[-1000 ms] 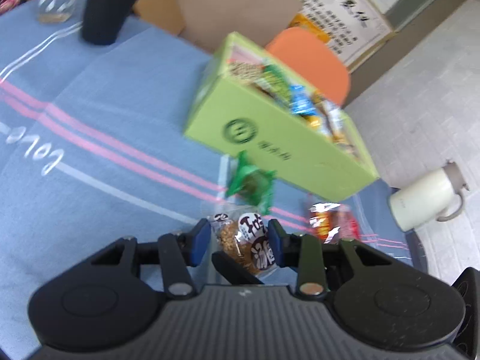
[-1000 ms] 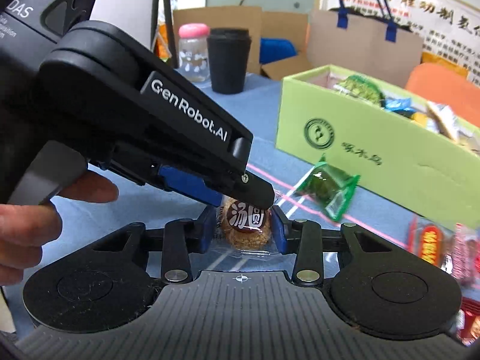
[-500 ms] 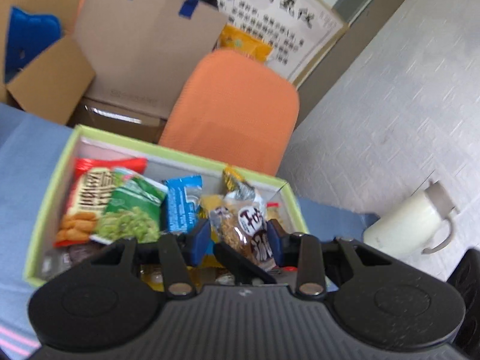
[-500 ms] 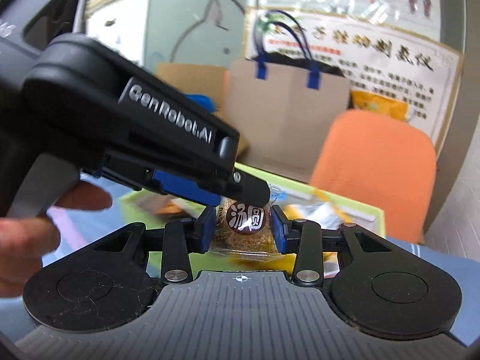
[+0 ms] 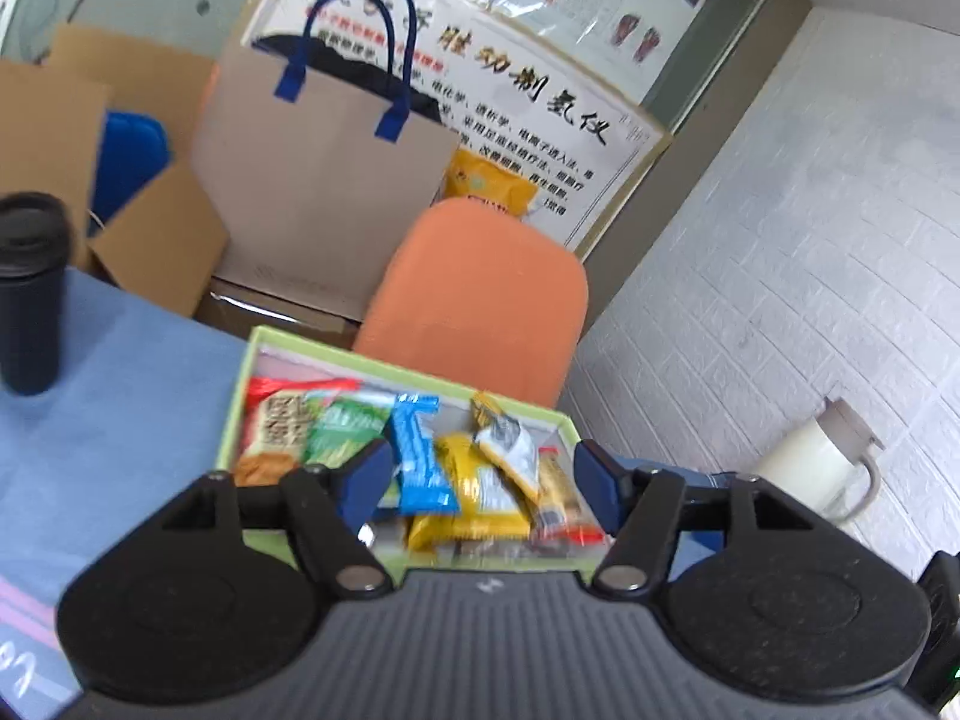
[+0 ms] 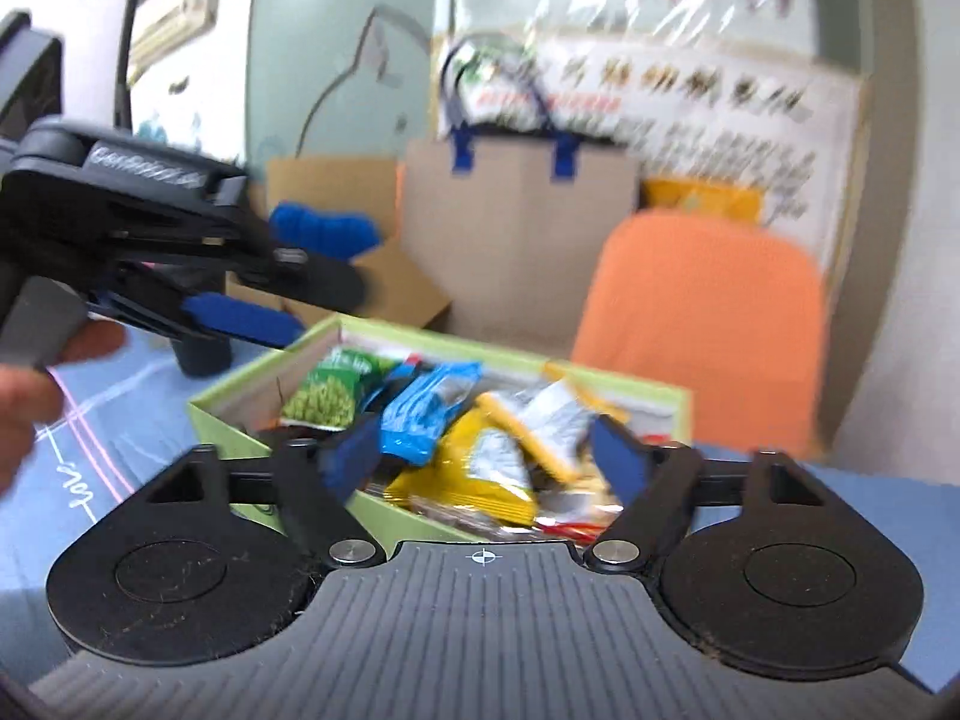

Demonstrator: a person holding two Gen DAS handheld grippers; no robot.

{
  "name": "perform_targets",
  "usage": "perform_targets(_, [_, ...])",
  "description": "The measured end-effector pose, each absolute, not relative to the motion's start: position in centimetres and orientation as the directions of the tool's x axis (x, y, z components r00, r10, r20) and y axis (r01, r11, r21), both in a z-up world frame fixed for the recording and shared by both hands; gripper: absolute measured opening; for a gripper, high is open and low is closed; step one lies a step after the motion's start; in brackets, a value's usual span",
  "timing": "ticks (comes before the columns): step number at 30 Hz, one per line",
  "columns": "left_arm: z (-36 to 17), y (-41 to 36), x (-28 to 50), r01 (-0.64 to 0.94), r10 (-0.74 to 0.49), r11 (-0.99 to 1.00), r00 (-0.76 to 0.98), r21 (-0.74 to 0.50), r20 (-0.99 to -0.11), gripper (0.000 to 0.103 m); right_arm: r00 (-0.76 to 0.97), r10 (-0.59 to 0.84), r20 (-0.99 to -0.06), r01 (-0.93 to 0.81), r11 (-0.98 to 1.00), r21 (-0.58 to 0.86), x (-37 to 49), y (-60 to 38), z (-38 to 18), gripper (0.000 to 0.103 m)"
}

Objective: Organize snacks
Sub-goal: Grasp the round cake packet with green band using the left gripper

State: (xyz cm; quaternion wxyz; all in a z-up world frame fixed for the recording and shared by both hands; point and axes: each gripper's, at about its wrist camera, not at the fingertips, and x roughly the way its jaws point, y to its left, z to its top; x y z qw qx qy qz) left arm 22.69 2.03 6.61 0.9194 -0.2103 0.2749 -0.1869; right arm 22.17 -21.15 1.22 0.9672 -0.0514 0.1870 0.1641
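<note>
Blue cloth [image 5: 120, 396] with pale stripes over the bench, an orange chair [image 5: 480, 306] pushed up behind it, a brown paper bag [image 5: 324, 180] with blue handles against a postered wall, a white jug [image 5: 822, 468] down on the floor to the right, a black cup [image 5: 27, 294] standing at the bench's left end. On the cloth, a green box [image 6: 240, 414], open-topped so that packets can simply be dropped in from above. Already piled inside and leaning on one another: a green packet [image 6: 333, 393], a blue packet [image 6: 429, 405], a yellow packet [image 6: 474, 468], plus a red-and-white one [image 5: 282, 420] at the left end, seen best from the left wrist. Left claw [image 5: 477, 474] spread wide and holding nothing, poised over the near edge of the box, blue pads well apart with the heap showing between them; seen from the right wrist as a black body up at the left with a bare hand [image 6: 36, 384] on its trigger. Right claw [image 6: 486, 450] likewise spread and empty, aimed at the same heap from the near side. Both probably held high and tilted down like this for a clean drop without knocking the cardboard walls. Blur in both views, so no telling which packet landed last. No loose snacks visible on the cloth from these angles; any still outside the box are hidden below the claw bodies.
</note>
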Motion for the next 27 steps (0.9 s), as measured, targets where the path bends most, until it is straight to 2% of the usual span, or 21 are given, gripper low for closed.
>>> perform_targets(4, [4.4,1.9,17.9,0.207,-0.436,0.863,0.766,-0.46,-0.472,0.065,0.893,0.242,-0.379,-0.267,0.964,-0.013,17.0,-22.9,0.7,0.076])
perform_targets(8, [-0.1,0.8,14.1,0.175,-0.43,0.874,0.714,-0.453,-0.553,0.065,0.88,0.185,-0.437,-0.197,0.98,0.019,11.7,-23.5,-2.1,0.077])
perform_targets(14, [-5.7,-1.3,12.3,0.127,-0.465,0.863,0.579,-0.49,-0.67,0.065,0.825,0.179,-0.536,-0.128,0.983,0.132,6.1,-24.1,-7.0,0.077])
perform_targets(16, [-5.5,-1.5,12.4,0.124,-0.456,0.867,0.588,-0.482,-0.668,0.065,0.817,0.197,-0.542,-0.131,0.979,0.159,5.2,-23.8,-7.5,0.077])
perform_targets(20, [-4.2,-1.0,12.6,0.113,-0.432,0.873,0.63,-0.474,-0.645,0.065,0.775,0.364,-0.517,-0.273,0.93,0.246,5.9,-21.9,-7.6,0.077])
perform_targets(23, [-3.7,0.0,12.5,0.092,-0.402,0.884,0.65,-0.459,-0.645,0.065,0.777,0.352,-0.522,-0.3,0.936,0.185,7.8,-20.3,-7.5,0.077])
perform_targets(27, [-4.4,1.4,12.9,0.065,-0.404,0.875,0.643,-0.479,-0.65,0.065,0.72,0.373,-0.585,-0.305,0.927,0.216,11.5,-20.2,-8.5,0.077])
